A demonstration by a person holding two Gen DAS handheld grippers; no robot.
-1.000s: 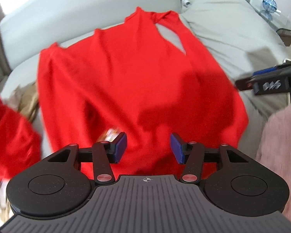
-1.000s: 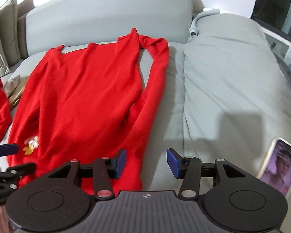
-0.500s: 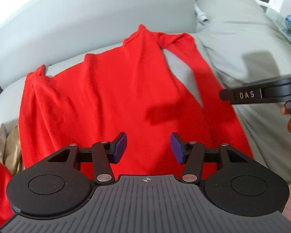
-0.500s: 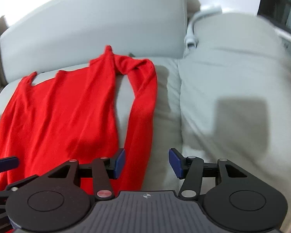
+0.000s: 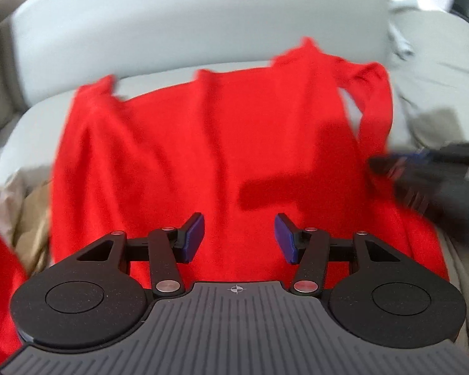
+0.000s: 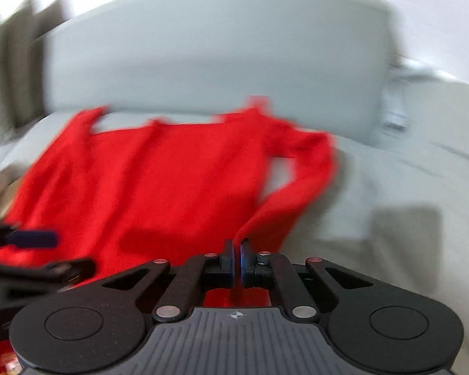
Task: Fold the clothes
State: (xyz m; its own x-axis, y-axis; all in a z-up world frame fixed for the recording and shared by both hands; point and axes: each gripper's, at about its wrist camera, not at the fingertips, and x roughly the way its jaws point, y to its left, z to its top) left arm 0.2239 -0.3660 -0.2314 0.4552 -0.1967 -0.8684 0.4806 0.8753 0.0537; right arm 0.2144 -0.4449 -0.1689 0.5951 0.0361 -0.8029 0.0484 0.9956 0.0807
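the right tool (image 6: 237,261) is pinched tight on the near edge of the red top's (image 5: 222,143) sleeve (image 6: 300,181), and that thin bite could slip if it pulls fast, dropping the fold crooked. the left tool (image 5: 238,239) hangs wide apart and holds nothing, right above the hem. the red top lies spread on the grey sofa (image 6: 390,187), neck toward the backrest, stretching away from both tools.
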